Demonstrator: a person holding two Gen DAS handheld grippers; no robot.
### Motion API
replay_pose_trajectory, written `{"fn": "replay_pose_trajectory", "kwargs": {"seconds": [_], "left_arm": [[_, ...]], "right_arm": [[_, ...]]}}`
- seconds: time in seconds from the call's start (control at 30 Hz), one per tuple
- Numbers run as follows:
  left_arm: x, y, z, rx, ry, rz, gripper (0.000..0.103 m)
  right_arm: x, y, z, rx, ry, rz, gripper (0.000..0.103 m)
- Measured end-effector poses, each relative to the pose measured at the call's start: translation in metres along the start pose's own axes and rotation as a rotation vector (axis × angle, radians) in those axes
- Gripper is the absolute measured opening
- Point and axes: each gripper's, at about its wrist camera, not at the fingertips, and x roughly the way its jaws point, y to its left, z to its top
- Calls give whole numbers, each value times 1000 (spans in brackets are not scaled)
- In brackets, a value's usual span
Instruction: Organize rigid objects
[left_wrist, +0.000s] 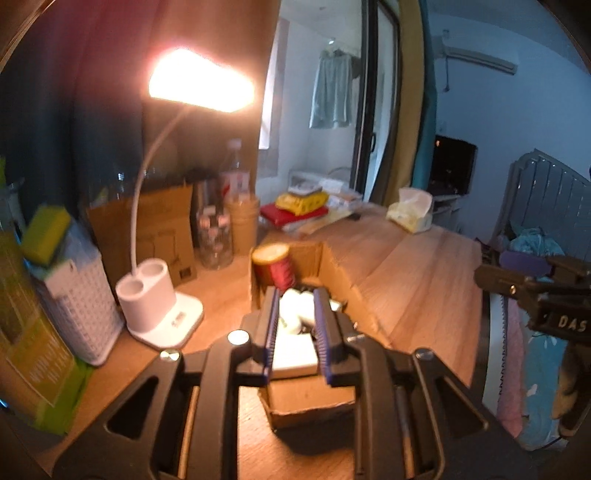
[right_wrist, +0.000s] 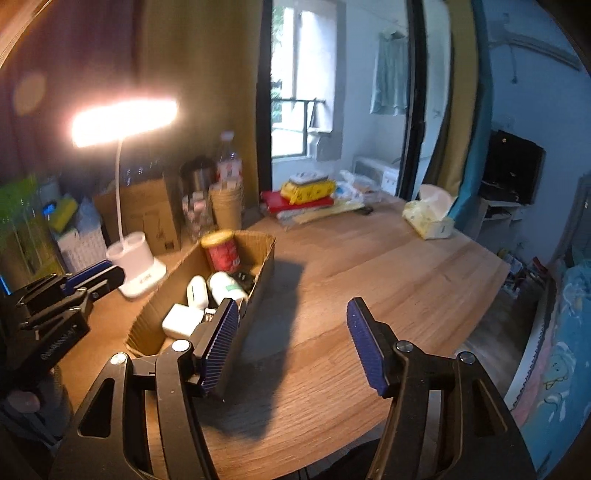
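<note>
An open cardboard box (right_wrist: 258, 258) lies on the wooden table (right_wrist: 369, 277). It holds a red can (right_wrist: 222, 253), a white bottle (right_wrist: 226, 286), a white case (right_wrist: 197, 291) and a white charger block (right_wrist: 179, 320). The box also shows in the left wrist view (left_wrist: 314, 402), with the red can (left_wrist: 275, 267) and the white items (left_wrist: 295, 332). My left gripper (left_wrist: 295, 332) hovers over the box, its jaws narrowly apart with nothing between them; it also shows in the right wrist view (right_wrist: 90, 275). My right gripper (right_wrist: 291, 343) is open and empty, right of the box.
A lit white desk lamp (right_wrist: 138, 273) stands left of the box. Behind it are a white basket (left_wrist: 79, 306), a cardboard sheet (left_wrist: 162, 229), bottles and paper cups (right_wrist: 227, 206). A tissue pack (right_wrist: 428, 218) and a red and yellow stack (right_wrist: 303, 195) lie at the back.
</note>
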Motion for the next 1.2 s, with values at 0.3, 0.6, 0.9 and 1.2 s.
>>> {"fn": "replay_pose_trajectory", "kwargs": {"seconds": [0.3, 0.6, 0.9, 1.2], "left_arm": [[-58, 8, 35, -65, -145, -30, 74], [-79, -5, 43, -27, -157, -10, 93], [-87, -16, 40, -5, -157, -17, 94], [-94, -21, 39, 13, -170, -9, 94]], "right_arm": [[-54, -7, 12, 55, -139, -39, 66], [-83, -7, 13, 55, -197, -59, 70], [-90, -8, 9, 62, -202, -81, 71], [-86, -10, 7, 61, -196, -76, 71]]}}
